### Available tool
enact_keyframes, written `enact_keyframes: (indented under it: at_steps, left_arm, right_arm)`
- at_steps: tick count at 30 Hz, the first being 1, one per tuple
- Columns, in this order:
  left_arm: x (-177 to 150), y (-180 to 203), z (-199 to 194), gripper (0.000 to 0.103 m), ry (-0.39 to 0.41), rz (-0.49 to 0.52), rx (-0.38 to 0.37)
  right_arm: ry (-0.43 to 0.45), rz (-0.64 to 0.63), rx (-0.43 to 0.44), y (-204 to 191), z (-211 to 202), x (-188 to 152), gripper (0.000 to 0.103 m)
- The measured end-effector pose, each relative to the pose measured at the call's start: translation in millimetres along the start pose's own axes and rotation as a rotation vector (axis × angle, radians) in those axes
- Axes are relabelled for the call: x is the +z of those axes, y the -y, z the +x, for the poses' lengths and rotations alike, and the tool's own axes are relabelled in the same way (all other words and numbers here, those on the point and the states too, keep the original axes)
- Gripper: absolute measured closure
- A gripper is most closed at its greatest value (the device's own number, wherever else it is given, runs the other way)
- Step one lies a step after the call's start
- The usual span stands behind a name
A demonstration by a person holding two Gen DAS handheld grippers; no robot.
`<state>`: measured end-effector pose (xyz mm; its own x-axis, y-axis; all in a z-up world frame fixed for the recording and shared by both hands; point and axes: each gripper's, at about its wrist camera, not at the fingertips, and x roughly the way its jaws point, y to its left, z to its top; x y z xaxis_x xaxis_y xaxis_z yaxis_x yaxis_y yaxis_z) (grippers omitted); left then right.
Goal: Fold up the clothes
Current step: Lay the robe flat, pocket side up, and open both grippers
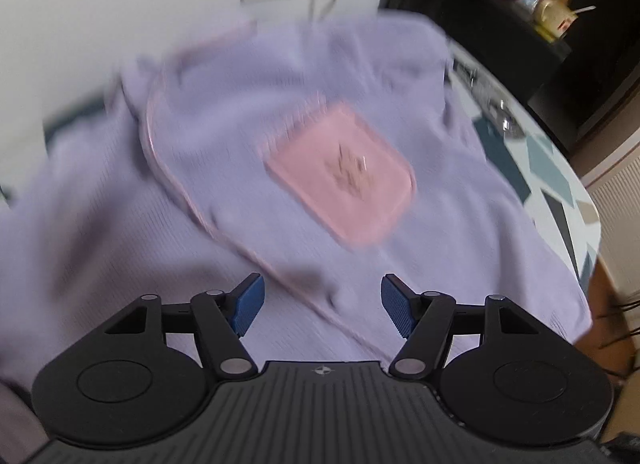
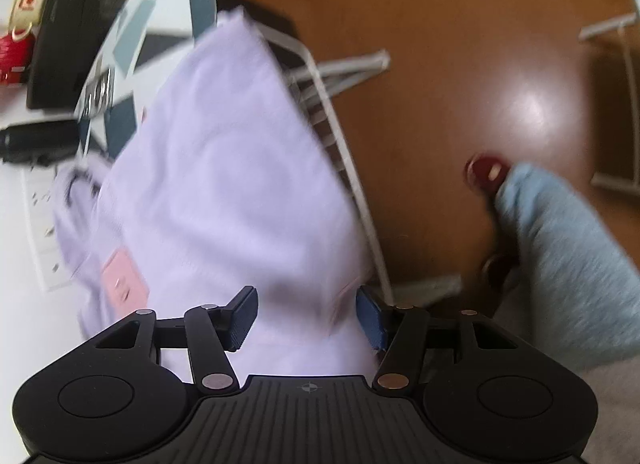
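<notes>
Left gripper (image 1: 322, 306) fingers apart, hovering over lavender shirt (image 1: 224, 132) spread on patterned table (image 1: 560, 184). Right gripper (image 2: 306, 318) fingers apart too, hem between them, contact unclear. Soft, light, limp knit; probably best pinched at hem or shoulder seam, beyond pink pocket (image 1: 342, 184).

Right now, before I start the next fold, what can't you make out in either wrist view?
- Left wrist: the emblem on the pink pocket is smeared by motion blur.
- Left wrist: the lilac garment near edge is hidden under the left gripper.
- Right wrist: blur hides whether the right gripper, jaws open, touches the cloth.
</notes>
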<state>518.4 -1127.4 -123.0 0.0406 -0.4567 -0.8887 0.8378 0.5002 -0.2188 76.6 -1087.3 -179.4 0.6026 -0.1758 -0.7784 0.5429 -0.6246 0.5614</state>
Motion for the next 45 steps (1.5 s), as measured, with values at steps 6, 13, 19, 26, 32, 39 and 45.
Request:
enact_keyframes:
  at_steps: [6, 13, 19, 26, 32, 39, 45]
  left_arm:
    - [-20, 17, 23, 0.065, -0.007, -0.037, -0.02]
    - [-16, 18, 27, 0.083, -0.017, -0.071, -0.065]
    - [-13, 12, 35, 0.085, -0.02, -0.136, -0.067]
    - [-25, 7, -6, 0.096, 0.074, -0.096, -0.096]
    - [-34, 15, -12, 0.082, 0.099, -0.059, 0.014]
    - [-43, 50, -26, 0.039, 0.183, 0.037, 0.105]
    - [-54, 109, -35, 0.023, 0.248, 0.129, 0.043]
  right_arm:
    - [-0.068, 0.05, 0.012, 6, 15, -10, 0.054]
    - [-0.083, 0.125, 0.058, 18, 43, -6, 0.061]
    - [-0.038, 0.148, 0.092, 21, 41, -6, 0.091]
    - [-0.042, 0.112, 0.187, 23, 11, -8, 0.095]
    - [-0.101, 0.101, 0.043, 29, 23, -10, 0.087]
    - [-0.026, 0.055, -0.024, 16, -1, 8, 0.055]
    - [0.205, -0.195, 0.019, -38, -64, 46, 0.043]
